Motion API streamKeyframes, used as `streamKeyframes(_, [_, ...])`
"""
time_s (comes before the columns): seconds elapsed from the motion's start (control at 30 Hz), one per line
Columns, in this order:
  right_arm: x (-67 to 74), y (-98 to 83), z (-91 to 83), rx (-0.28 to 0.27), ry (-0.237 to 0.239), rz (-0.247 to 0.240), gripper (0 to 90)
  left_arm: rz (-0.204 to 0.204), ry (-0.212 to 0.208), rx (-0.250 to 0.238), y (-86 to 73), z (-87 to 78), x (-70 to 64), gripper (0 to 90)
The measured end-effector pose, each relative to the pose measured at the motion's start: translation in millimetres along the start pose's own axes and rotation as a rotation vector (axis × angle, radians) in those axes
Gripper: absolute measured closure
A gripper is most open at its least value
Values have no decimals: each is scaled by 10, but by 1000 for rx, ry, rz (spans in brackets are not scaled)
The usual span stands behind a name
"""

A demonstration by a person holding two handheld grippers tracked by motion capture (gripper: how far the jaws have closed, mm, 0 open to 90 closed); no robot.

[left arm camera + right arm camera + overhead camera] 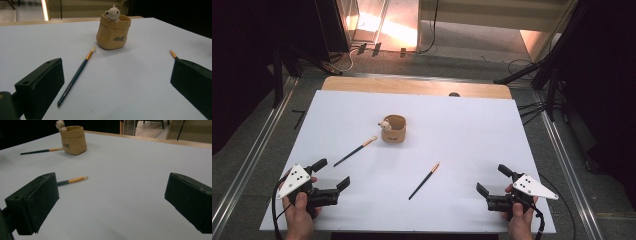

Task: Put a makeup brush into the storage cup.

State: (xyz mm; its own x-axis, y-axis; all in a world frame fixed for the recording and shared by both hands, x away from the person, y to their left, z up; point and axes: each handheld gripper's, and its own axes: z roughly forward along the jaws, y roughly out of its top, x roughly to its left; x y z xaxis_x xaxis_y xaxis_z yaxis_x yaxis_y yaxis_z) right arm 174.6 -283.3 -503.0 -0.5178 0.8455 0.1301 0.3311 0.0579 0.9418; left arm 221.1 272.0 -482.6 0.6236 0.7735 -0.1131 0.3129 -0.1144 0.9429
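A tan sack-shaped holder (393,128) (113,32) (74,140) with a small white bear on its rim stands upright mid-table. One dark-handled paintbrush (355,151) (76,77) (41,151) lies to its left, a second paintbrush (424,180) (72,180) lies nearer the front; its tip (173,54) peeks past a jaw in the left gripper view. My left gripper (332,173) (116,87) rests open at the front left, nothing between its jaws. My right gripper (493,180) (111,202) stands open at the front right, also holding nothing.
A white sheet (462,140) covers the wooden table (412,86). Dark stands and cables flank the table on the floor beyond (537,70). A hand holds each gripper at the near edge.
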Motion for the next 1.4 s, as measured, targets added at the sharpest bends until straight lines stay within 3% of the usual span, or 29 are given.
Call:
streamKeyframes(0.4, [17,19,-1,-8,4,2,0,12,4,15,4,-19,-16,0])
streamKeyframes(0.6, [11,29,-16,-19,0,8,0,35,-20,33,83,-2,-58,0])
streamKeyframes(0.73, [6,43,-26,-34,3,8,0,7,-60,10,148,-13,-77,0])
streamKeyframes(0.87, [12,56,-41,-45,17,9,0,25,-65,21,212,-5,-102,0])
streamKeyframes(1.03, [18,70,-53,-48,12,0,0,69,-66,58,280,18,-116,0])
streamKeyframes(1.4, [22,75,-65,-49,2,-7,0,71,-90,146,453,125,-83,0])
